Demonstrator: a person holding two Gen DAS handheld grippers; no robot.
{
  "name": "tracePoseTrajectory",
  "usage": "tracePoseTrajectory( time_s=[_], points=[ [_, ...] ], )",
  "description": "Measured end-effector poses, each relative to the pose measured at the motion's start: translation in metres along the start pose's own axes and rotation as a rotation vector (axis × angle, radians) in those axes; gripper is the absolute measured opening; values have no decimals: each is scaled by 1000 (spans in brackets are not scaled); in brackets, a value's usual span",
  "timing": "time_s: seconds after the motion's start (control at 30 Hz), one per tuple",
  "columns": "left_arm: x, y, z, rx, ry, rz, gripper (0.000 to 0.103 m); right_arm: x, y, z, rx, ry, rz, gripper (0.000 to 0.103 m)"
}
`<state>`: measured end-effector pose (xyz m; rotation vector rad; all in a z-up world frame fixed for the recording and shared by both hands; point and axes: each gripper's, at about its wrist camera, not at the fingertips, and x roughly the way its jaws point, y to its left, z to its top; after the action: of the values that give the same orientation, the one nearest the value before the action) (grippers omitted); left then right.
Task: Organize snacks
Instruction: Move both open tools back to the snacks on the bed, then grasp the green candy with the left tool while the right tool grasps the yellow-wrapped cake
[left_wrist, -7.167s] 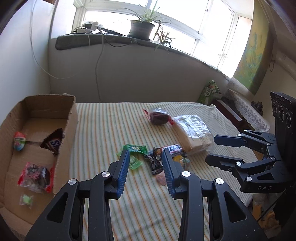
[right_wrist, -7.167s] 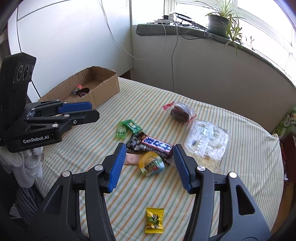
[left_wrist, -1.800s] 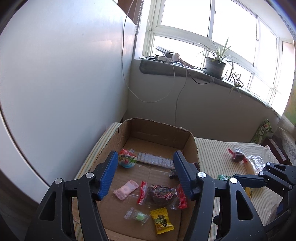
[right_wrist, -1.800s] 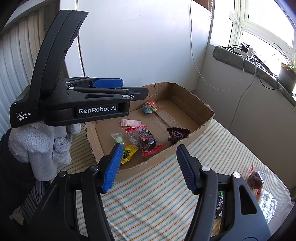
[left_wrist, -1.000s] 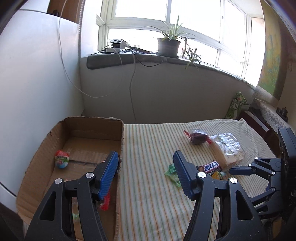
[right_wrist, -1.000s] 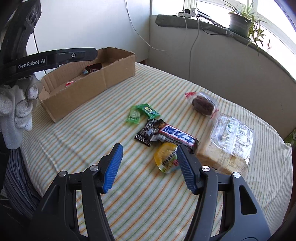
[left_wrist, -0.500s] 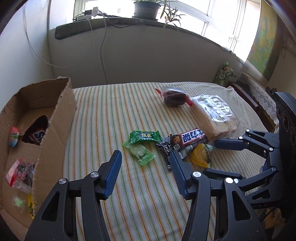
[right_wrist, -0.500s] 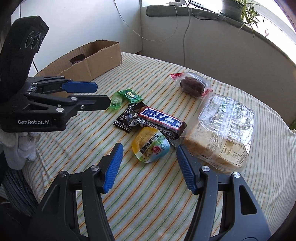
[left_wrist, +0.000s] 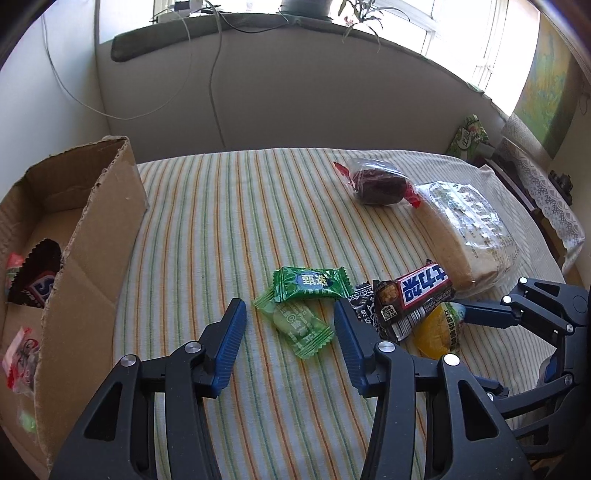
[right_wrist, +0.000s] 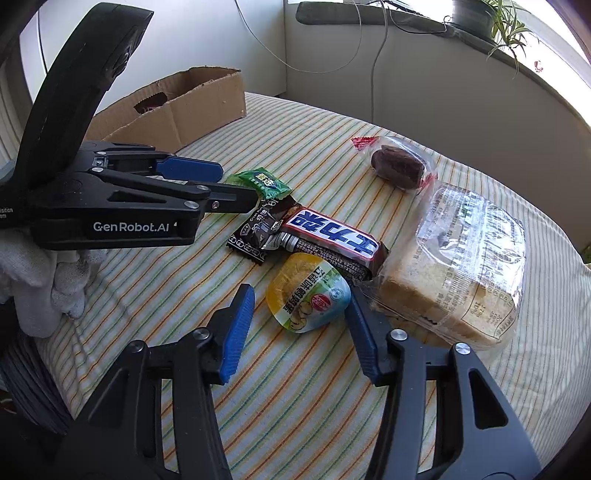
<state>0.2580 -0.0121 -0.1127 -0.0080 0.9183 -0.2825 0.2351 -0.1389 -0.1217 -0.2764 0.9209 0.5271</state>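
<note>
Left wrist view: pale green candy (left_wrist: 298, 328) between the closing, still-apart fingers of the left claw (left_wrist: 288, 317).

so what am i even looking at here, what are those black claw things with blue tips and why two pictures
They are two hand-held grippers, one in each of a person's hands, and each carries a camera looking along its own fingers. One picture is from the left gripper, the other from the right gripper; each also shows in the other's view. On the striped tablecloth lie loose snacks: two green candies, the pale one between the left fingers, a yellow jelly cup between the right fingers, a Snickers bar, a dark wrapped cake and bagged sliced bread. A cardboard box to the side holds snacks already sorted. Both grippers are closing, but nothing is gripped yet.
</note>
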Motion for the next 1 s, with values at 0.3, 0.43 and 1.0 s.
tracePoseTrajectory(
  time_s=[0.3,0.43,1.0],
  points=[
    [6,-12,0,80,-15,49,29,6,3,3,-2,6,-15,49],
    [3,-10,-3,91,-18,43,24,4,3,2,4,6,-14,45],
    [-18,-4,-13,87,-58,19,21,-15,1,-7,30,-19,-18,40]
  ],
)
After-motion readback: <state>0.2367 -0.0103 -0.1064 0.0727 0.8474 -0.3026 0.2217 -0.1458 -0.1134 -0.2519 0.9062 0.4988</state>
